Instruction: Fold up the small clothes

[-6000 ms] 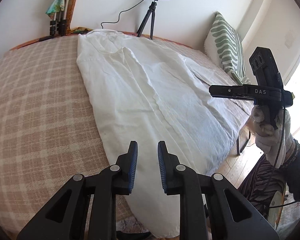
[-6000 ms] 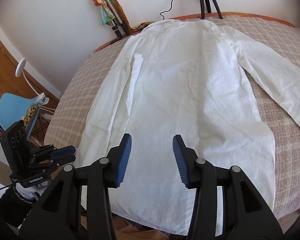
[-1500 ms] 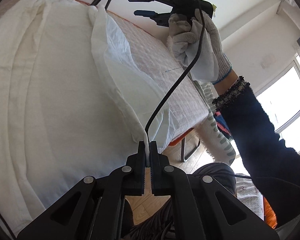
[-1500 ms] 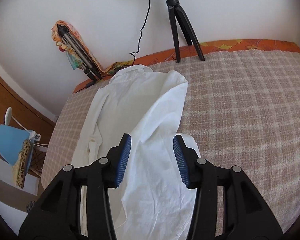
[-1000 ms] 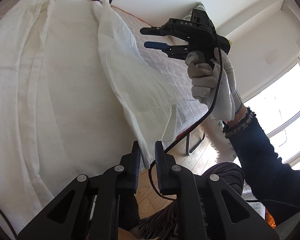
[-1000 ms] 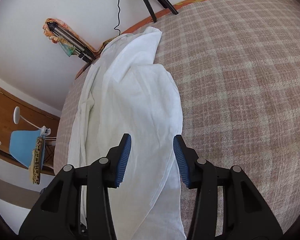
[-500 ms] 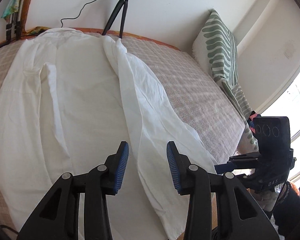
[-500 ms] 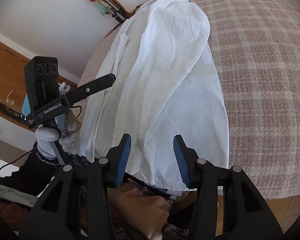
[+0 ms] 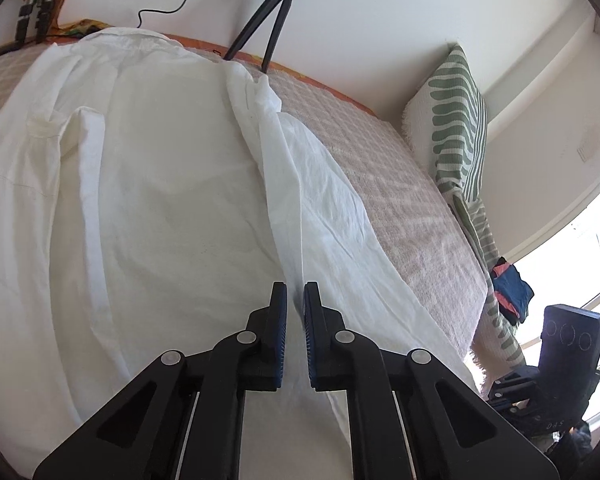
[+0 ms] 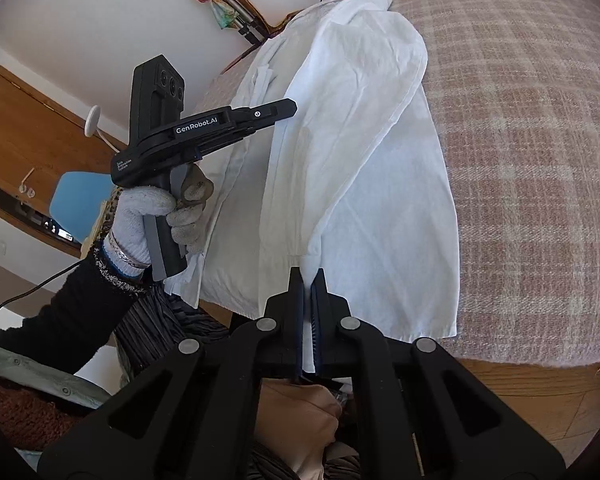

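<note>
A white long-sleeved shirt [image 9: 148, 200] lies spread on the checked bed cover [image 9: 412, 216], its right sleeve folded in along the body. My left gripper [image 9: 295, 292] is nearly shut, its jaws a narrow gap apart on the folded sleeve's edge near the hem. In the right wrist view the shirt [image 10: 364, 152] hangs over the bed's near edge. My right gripper [image 10: 307, 276] is shut on the shirt's sleeve cuff at that edge. The left gripper [image 10: 288, 106] shows there held by a gloved hand above the shirt's left side.
A tripod [image 9: 272, 24] stands at the bed's head by the wall. A green striped pillow [image 9: 456, 120] leans at the right. A blue chair [image 10: 80, 196] and wooden cabinet stand left of the bed. The right gripper's body [image 9: 556, 380] shows low right.
Both grippers were open half a second ago. Both have now closed down on the shirt: the right on the cuff at the bed's edge, the left on the folded sleeve's edge.
</note>
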Tool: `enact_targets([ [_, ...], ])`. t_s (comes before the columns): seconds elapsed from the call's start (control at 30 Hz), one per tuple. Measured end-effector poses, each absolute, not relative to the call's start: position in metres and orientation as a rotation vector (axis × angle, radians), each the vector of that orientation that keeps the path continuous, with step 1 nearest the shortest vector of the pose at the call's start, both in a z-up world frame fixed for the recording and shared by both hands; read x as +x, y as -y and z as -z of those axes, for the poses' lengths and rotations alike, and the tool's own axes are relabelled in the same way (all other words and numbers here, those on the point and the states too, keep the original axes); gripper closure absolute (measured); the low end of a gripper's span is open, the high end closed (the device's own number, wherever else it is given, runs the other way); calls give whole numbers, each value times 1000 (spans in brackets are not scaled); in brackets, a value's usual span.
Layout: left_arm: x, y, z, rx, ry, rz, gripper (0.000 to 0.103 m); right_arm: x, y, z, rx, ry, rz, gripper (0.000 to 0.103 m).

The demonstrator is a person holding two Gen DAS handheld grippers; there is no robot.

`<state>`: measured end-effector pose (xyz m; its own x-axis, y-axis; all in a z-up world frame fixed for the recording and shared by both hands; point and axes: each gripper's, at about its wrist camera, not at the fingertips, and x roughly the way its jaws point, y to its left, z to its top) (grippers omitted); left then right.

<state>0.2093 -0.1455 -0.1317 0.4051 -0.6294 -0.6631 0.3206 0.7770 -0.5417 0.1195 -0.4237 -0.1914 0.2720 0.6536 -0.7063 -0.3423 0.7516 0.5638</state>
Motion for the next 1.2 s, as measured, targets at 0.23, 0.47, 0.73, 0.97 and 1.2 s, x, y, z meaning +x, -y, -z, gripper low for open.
enact_targets([
  [0.23,207,157,142,-275,-1002,600,96,129,444,213,339,-1208,-494,97],
  [0.47,180,156,114,-188,-901,592,95,128,469,190,351,-1067,-440,57],
  [0.73,112,187,109,-87,-861,788,85,147,478,208,400,-1094,-421,46],
  [0.97,67,225,123,18,-848,873,84,152,473,212,418,-1096,-475,57],
  [1.2,37,261,131,173,-748,866,43,155,461,220,504,-1155,-522,94],
])
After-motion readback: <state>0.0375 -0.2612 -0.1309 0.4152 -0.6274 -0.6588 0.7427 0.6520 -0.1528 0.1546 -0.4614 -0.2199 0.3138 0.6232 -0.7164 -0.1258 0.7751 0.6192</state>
